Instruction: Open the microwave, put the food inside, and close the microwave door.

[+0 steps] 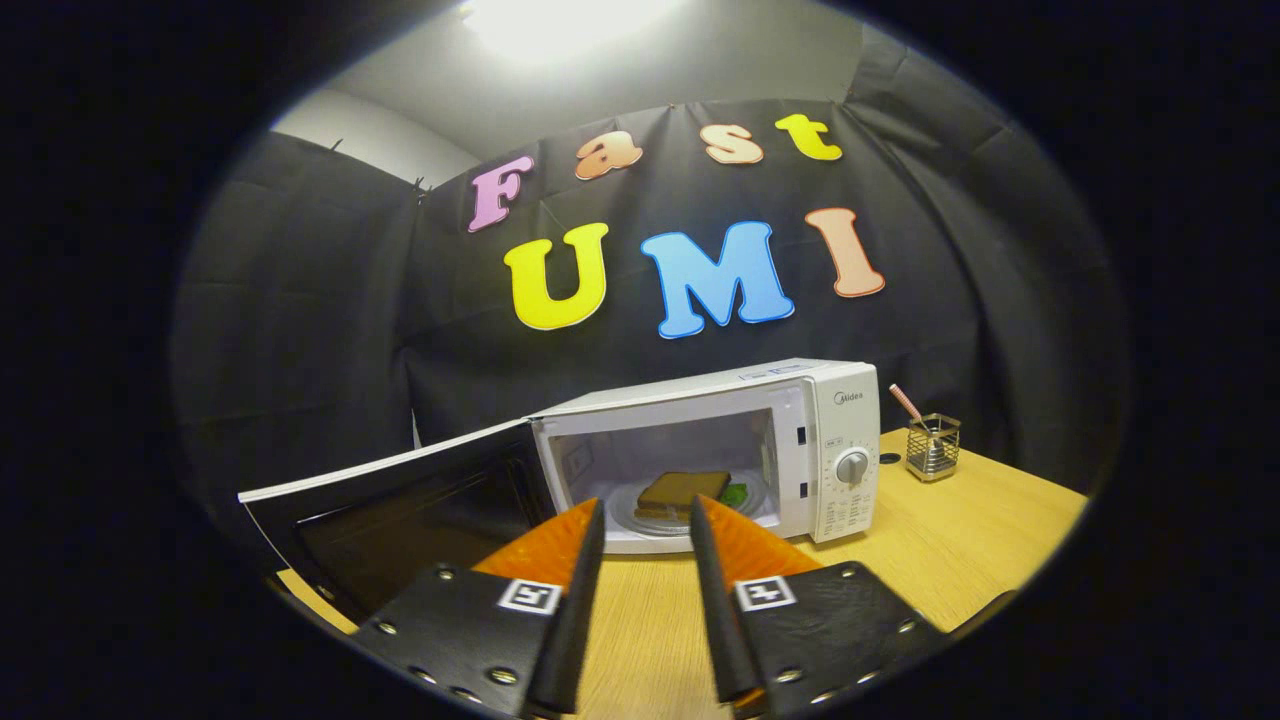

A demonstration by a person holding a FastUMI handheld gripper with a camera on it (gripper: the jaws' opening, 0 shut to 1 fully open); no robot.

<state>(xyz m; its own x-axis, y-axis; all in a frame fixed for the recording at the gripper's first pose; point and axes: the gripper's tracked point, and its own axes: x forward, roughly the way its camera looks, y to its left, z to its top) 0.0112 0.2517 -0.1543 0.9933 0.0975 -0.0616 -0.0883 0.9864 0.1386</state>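
Sitting inside the microwave [720, 440], the sandwich [682, 490] lies flat on a round plate [622, 505] on the oven floor, its long axis running roughly across the cavity, parallel to the door opening. A bit of green leaf [736, 493] shows at its end nearer the control panel.

Microwave stands on the wooden table [960, 540], long axis across the view, cavity facing the gripper. Door [400, 520] hangs open, swung out on the side away from the control panel, dark window facing the gripper. Control panel carries a round dial [852, 466] with small markings around it. Brand mark "Midea" is readable at the panel top; smaller print below the dial and on the top-surface sticker is too small to read.

Gripper [647, 515]: fingers apart at a moderate gap, nothing between them, tips just short of the cavity with the sandwich seen beyond the gap. Each finger mount bears a square coded marker.

Small wire holder [932, 447] with a striped stick stands on the table beyond the panel side, apart from the microwave.
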